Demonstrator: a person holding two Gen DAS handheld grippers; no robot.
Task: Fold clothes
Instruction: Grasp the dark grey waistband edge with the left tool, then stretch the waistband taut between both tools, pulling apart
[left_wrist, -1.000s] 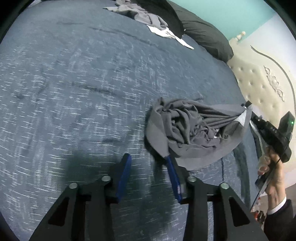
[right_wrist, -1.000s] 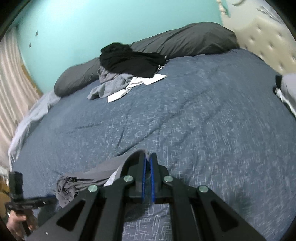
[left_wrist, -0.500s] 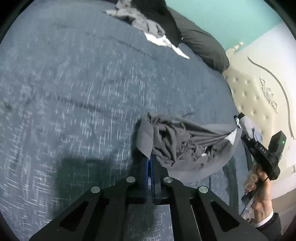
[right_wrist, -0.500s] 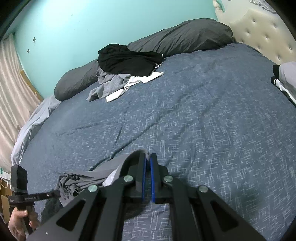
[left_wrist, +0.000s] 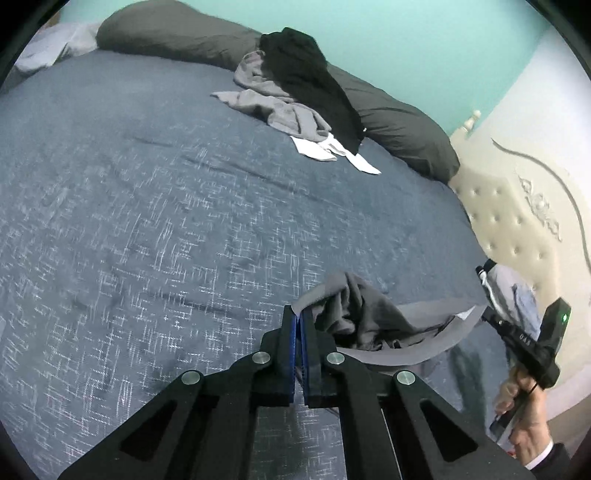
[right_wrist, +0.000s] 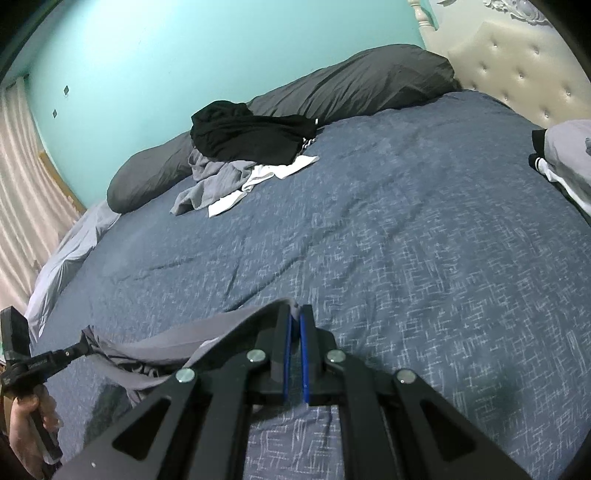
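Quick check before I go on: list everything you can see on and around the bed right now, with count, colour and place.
grey garment: 1, grey, near edge of bed, held by both grippers
blue bedspread: 1, dark blue
pillows: 2, dark grey, far side by the wall
clothes pile: 1, black, grey and white, against the pillows
stack of clothes: 1, grey, black and white, by the headboard
headboard: 1, cream, tufted
wall: turquoise
left gripper: shut on garment edge
right gripper: shut on garment edge
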